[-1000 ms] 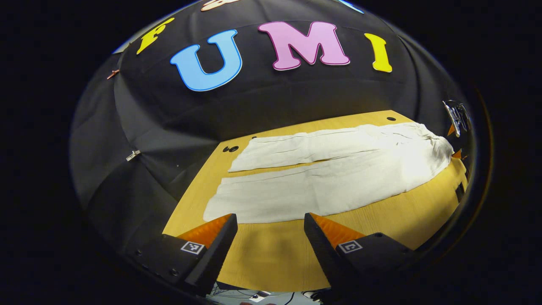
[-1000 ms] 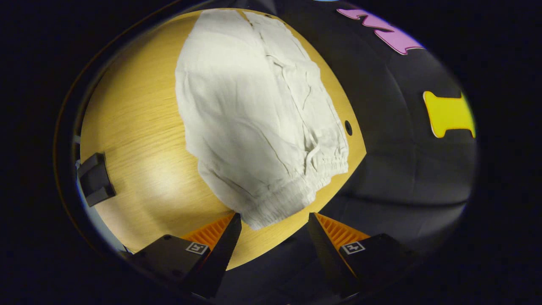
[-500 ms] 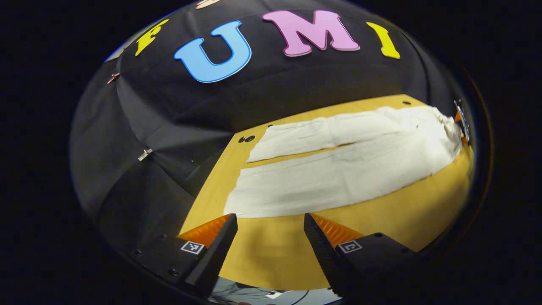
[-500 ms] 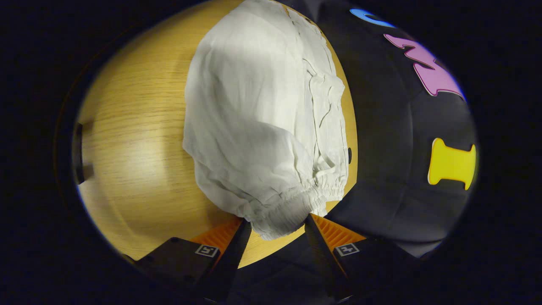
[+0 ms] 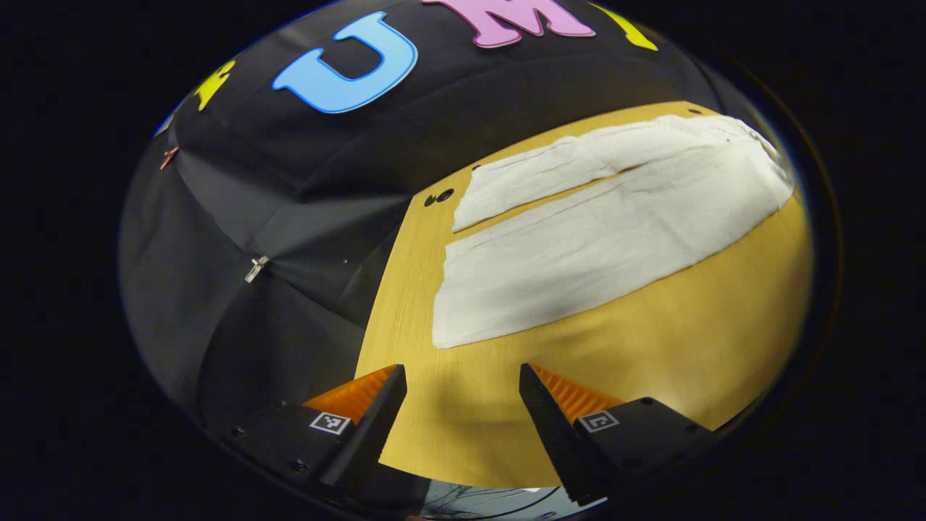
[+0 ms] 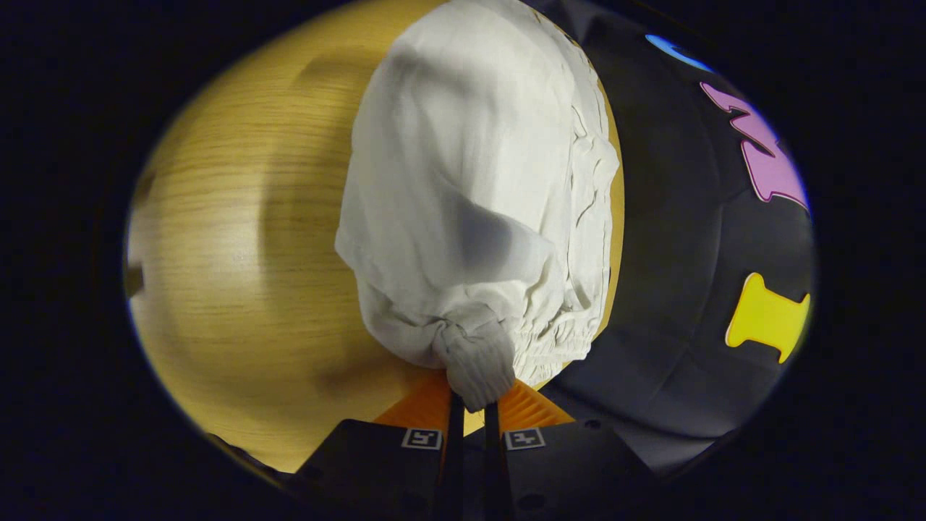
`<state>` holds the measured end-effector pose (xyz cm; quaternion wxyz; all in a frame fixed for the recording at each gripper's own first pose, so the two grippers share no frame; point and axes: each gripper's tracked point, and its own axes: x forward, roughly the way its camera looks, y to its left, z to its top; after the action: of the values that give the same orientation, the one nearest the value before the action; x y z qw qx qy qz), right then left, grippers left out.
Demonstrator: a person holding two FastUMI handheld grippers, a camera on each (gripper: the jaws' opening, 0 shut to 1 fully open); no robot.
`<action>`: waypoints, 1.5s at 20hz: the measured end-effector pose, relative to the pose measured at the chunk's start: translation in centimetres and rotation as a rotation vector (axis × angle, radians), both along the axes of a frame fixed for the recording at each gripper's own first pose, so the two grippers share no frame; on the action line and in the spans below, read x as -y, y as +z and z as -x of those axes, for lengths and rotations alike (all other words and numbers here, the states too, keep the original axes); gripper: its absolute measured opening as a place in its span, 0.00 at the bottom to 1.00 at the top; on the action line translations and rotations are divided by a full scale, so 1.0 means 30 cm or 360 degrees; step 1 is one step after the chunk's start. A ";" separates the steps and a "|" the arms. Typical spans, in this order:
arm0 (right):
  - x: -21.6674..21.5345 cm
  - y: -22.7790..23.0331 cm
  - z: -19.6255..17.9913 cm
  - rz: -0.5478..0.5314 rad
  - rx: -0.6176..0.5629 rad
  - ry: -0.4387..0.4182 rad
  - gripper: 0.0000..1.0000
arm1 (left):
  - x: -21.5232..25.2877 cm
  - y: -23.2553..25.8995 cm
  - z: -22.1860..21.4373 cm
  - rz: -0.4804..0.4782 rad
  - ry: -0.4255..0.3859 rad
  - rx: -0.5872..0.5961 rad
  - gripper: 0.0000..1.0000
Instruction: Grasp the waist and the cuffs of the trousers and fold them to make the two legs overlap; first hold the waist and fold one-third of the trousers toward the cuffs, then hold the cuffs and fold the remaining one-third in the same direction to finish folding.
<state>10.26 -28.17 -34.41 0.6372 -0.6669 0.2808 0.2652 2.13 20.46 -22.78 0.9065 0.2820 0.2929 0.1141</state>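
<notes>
White trousers (image 5: 600,239) lie spread on a wooden table (image 5: 651,376), legs apart, cuffs toward the left of the left gripper view. My left gripper (image 5: 461,387) hovers open over bare wood, a short way in front of the near cuff (image 5: 452,318), with nothing between its fingers. In the right gripper view the elastic waist (image 6: 477,358) is bunched between the fingers, and my right gripper (image 6: 472,405) is shut on it. The trousers (image 6: 477,181) rise in a hump from that pinch and stretch away across the table (image 6: 231,253).
The black cloth wall (image 5: 289,217) hangs close behind the table's far and left edges. Two dark holes (image 5: 438,196) mark the tabletop near the far cuff. Bare wood lies between the trousers and the near edge.
The right gripper has gone from open around the waist to shut on it, and the cloth has bunched and lifted. The left gripper has shifted so the near cuff sits farther from its fingers.
</notes>
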 end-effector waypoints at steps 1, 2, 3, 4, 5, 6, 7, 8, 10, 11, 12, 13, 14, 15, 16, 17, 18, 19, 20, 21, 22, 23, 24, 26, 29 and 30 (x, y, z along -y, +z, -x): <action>0.002 0.005 0.002 -0.0036 -0.0039 -0.0049 0.12 | -0.024 -0.008 -0.021 -0.0115 -0.0098 -0.0064 0.97; 0.005 -0.009 -0.009 -0.0080 -0.0082 -0.0099 0.10 | -0.041 -0.013 -0.035 -0.0245 -0.0214 -0.0128 0.97; 0.007 -0.004 -0.002 -0.0115 -0.0117 -0.0143 0.09 | -0.057 -0.029 -0.053 -0.0356 -0.0326 -0.0203 0.97; 0.004 -0.004 0.000 -0.0129 -0.0140 -0.0150 0.08 | -0.074 -0.057 -0.073 -0.0443 -0.0428 -0.0280 0.97; 0.003 0.002 0.009 -0.0117 -0.0146 -0.0138 0.08 | -0.084 -0.077 -0.078 -0.0529 -0.0514 -0.0351 0.97; -0.001 0.004 0.012 -0.0092 -0.0140 -0.0116 0.08 | -0.106 -0.091 -0.096 -0.0618 -0.0571 -0.0409 0.96; -0.002 0.004 0.014 -0.0066 -0.0130 -0.0094 0.08 | -0.132 -0.099 -0.117 -0.0708 -0.0622 -0.0452 0.96; -0.002 0.005 0.016 -0.0055 -0.0124 -0.0080 0.08 | -0.151 -0.115 -0.130 -0.0776 -0.0651 -0.0500 0.96; 0.004 0.002 0.012 -0.0066 -0.0127 -0.0090 0.07 | -0.186 -0.130 -0.161 -0.0920 -0.0706 -0.0548 0.94; 0.001 0.003 0.012 -0.0064 -0.0124 -0.0086 0.08 | -0.191 -0.125 -0.176 -0.0972 -0.0726 -0.0547 0.90; -0.002 0.004 0.012 -0.0048 -0.0112 -0.0070 0.08 | -0.198 -0.128 -0.203 -0.1011 -0.0739 -0.0546 0.88; -0.004 0.005 0.011 -0.0033 -0.0101 -0.0054 0.08 | -0.204 -0.120 -0.233 -0.1044 -0.0768 -0.0542 0.86; -0.006 0.007 0.012 -0.0023 -0.0094 -0.0046 0.08 | -0.197 -0.117 -0.262 -0.1072 -0.0812 -0.0541 0.86; -0.002 0.004 0.011 -0.0019 -0.0092 -0.0045 0.08 | -0.193 -0.111 -0.292 -0.1106 -0.0865 -0.0546 0.85; -0.003 0.003 0.010 -0.0019 -0.0093 -0.0048 0.07 | -0.191 -0.115 -0.320 -0.1135 -0.0918 -0.0549 0.85; -0.002 0.003 0.008 -0.0018 -0.0094 -0.0052 0.07 | -0.183 -0.113 -0.341 -0.1161 -0.0974 -0.0552 0.84; -0.004 0.005 0.008 -0.0018 -0.0093 -0.0053 0.07 | -0.175 -0.117 -0.366 -0.1173 -0.1024 -0.0561 0.81; -0.005 0.004 0.008 -0.0015 -0.0090 -0.0053 0.07 | -0.173 -0.116 -0.380 -0.1182 -0.1059 -0.0573 0.80; -0.006 0.006 0.007 -0.0012 -0.0087 -0.0054 0.07 | -0.165 -0.118 -0.396 -0.1193 -0.1080 -0.0582 0.73; -0.005 0.005 0.006 -0.0010 -0.0085 -0.0057 0.07 | -0.167 -0.131 -0.416 -0.1192 -0.1091 -0.0600 0.69; -0.003 0.005 0.005 -0.0009 -0.0084 -0.0063 0.07 | -0.168 -0.143 -0.438 -0.1188 -0.1080 -0.0606 0.61; -0.002 0.006 0.002 -0.0010 -0.0081 -0.0069 0.07 | -0.158 -0.146 -0.445 -0.1180 -0.1057 -0.0601 0.53; 0.002 0.006 -0.001 -0.0014 -0.0077 -0.0075 0.07 | -0.167 -0.152 -0.457 -0.1169 -0.1037 -0.0601 0.29; 0.004 0.007 -0.001 -0.0044 -0.0089 -0.0098 0.08 | -0.160 -0.148 -0.462 -0.1144 -0.1008 -0.0576 0.12; 0.027 0.022 -0.028 -0.0093 -0.0066 -0.0207 0.08 | -0.155 -0.152 -0.467 -0.0965 -0.0956 -0.0569 0.06; 0.034 0.041 -0.042 -0.0120 -0.0034 -0.0252 0.07 | -0.148 -0.143 -0.474 -0.0921 -0.0941 -0.0548 0.06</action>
<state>11.53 -29.18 -33.17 0.6777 -0.6154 0.3293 0.2315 16.36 24.91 -27.08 0.7219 0.6105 0.3024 -0.1214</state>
